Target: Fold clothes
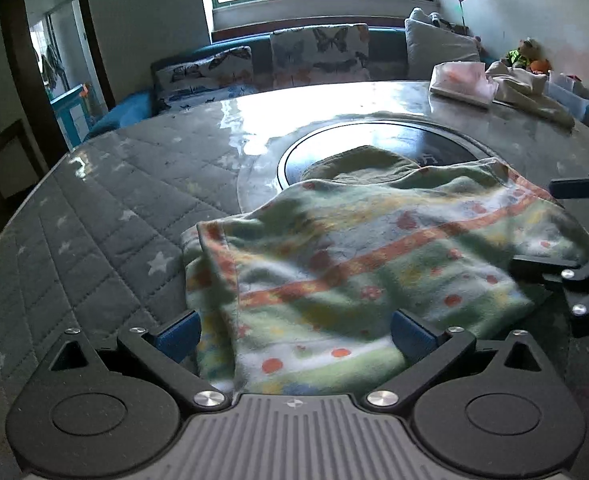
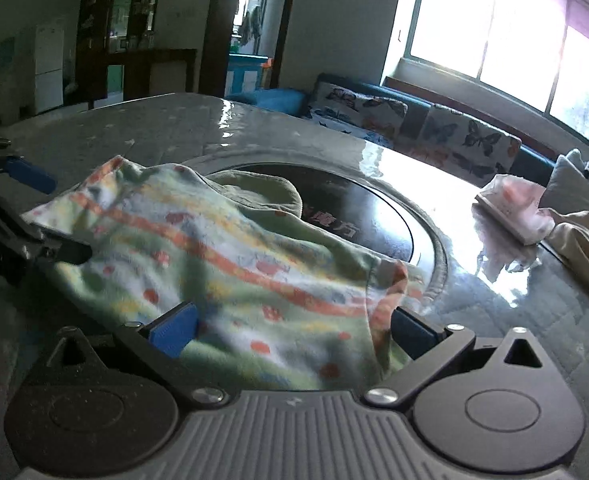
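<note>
A green fleece garment with orange stripes and dots lies rumpled on the round table, partly over its dark centre disc. My left gripper is open, and its blue pads straddle the near edge of the cloth. The right gripper shows at the right border, its fingers spread around the garment's far side. In the right wrist view the same garment runs between the wide-apart fingers of my right gripper. The left gripper stands at the cloth's left end, also open.
A folded pink garment and a cream cloth lie at the table's far right. A sofa with butterfly cushions stands behind the table under the window. The quilted star-print cover stretches to the left.
</note>
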Action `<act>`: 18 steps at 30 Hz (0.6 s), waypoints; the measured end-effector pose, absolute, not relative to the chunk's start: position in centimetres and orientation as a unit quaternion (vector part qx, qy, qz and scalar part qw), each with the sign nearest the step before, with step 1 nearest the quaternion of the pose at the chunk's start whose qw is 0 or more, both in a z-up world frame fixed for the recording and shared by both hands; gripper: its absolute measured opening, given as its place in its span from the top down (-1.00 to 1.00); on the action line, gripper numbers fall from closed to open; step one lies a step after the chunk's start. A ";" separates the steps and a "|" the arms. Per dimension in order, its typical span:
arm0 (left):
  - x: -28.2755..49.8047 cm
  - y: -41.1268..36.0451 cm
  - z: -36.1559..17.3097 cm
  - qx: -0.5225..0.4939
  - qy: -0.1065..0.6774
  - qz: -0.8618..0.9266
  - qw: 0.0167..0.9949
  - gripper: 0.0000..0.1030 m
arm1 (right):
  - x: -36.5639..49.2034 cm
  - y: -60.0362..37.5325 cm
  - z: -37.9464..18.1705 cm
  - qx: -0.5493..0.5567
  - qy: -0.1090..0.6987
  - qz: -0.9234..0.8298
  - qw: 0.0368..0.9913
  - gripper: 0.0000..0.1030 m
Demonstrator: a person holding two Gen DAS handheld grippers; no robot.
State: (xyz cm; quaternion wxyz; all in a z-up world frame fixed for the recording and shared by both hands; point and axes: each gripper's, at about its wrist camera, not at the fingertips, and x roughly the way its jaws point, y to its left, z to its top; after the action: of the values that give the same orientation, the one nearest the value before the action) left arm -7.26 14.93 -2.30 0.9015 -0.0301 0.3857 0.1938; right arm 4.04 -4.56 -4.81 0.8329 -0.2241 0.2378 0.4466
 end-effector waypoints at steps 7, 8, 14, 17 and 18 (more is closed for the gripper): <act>-7.3 14.9 -1.6 -0.023 0.383 0.201 0.901 -0.99 | 4.2 -5.4 -3.1 -0.218 0.229 0.436 0.843 -1.00; -7.1 14.8 -1.5 -0.022 0.381 0.201 0.902 -0.99 | 4.3 -5.2 -3.1 -0.218 0.226 0.434 0.845 -1.00; -6.0 14.5 -1.1 -0.016 0.371 0.203 0.906 -0.99 | 4.4 -5.0 -4.4 -0.238 0.227 0.425 0.843 -1.00; -5.4 14.3 -0.9 -0.013 0.366 0.204 0.908 -0.99 | 4.4 -5.3 -3.6 -0.244 0.217 0.419 0.847 -1.00; -5.2 14.2 -0.9 -0.012 0.364 0.204 0.909 -0.98 | 4.6 -5.3 -3.5 -0.244 0.212 0.415 0.851 -1.00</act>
State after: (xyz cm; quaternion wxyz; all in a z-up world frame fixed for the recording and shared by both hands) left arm -5.21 14.24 -0.86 0.9088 -0.0125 0.3638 0.2039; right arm 4.56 -5.32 -3.46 0.8506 -0.2440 0.2119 0.4147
